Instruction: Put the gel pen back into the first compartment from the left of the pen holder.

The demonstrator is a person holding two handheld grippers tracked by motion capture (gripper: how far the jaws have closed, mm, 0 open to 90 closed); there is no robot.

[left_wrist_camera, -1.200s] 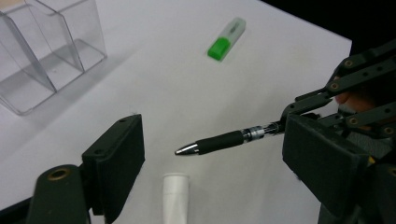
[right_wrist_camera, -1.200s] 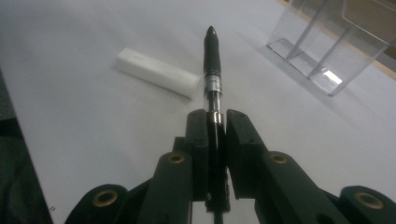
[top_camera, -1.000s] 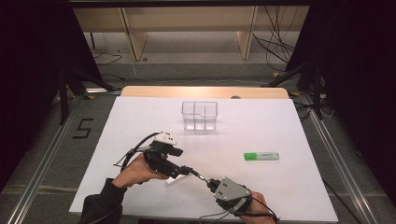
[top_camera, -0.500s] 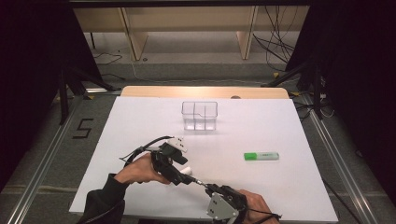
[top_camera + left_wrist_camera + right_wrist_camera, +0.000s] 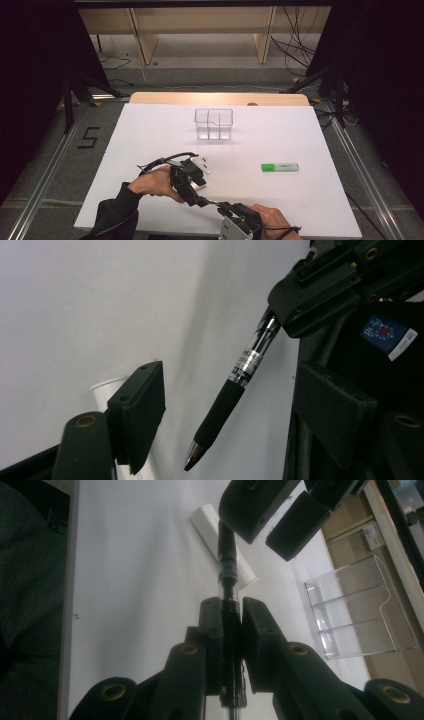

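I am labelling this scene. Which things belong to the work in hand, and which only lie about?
In the work:
- pen, clamped in the right gripper
- left gripper, jaws open around the pen tip

Lying about:
- green highlighter
- clear organiser
- white tube on the table

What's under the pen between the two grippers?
A white tube-like object lies on the white table beneath the pen. The pen and the left gripper cover part of it.
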